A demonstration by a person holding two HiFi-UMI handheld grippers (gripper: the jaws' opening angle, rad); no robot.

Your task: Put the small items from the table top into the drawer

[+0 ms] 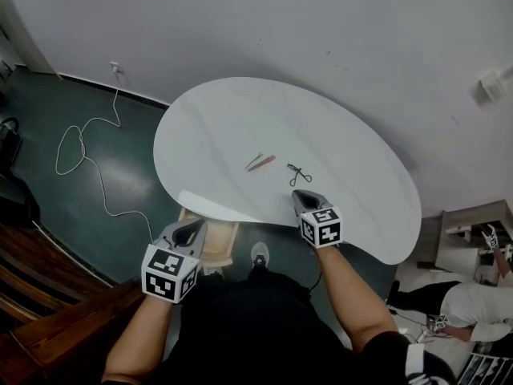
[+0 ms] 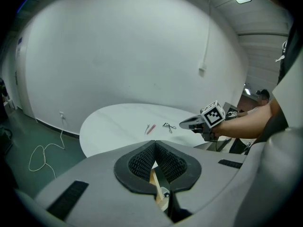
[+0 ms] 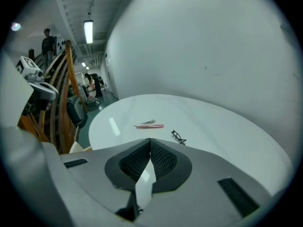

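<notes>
Three small items lie on the white oval table (image 1: 240, 119): a silver tweezers-like piece (image 1: 254, 160), a pink stick (image 1: 263, 164) touching it, and a small black wire-like tool (image 1: 298, 175) to their right. My right gripper (image 1: 298, 195) hovers over the table's near edge, just short of the black tool (image 3: 178, 136), its jaws shut and empty (image 3: 150, 140). My left gripper (image 1: 191, 224) is below the table's edge over the open wooden drawer (image 1: 218, 249). Its jaws (image 2: 154, 144) meet at the tips with nothing held, and drawer wood (image 2: 155, 178) shows behind them.
A white cable (image 1: 80, 147) loops over the green floor at left. Dark wooden steps (image 1: 48, 295) stand at lower left. A person in white (image 1: 473, 303) crouches at lower right beside a shelf. A shoe (image 1: 259, 253) shows under the table edge.
</notes>
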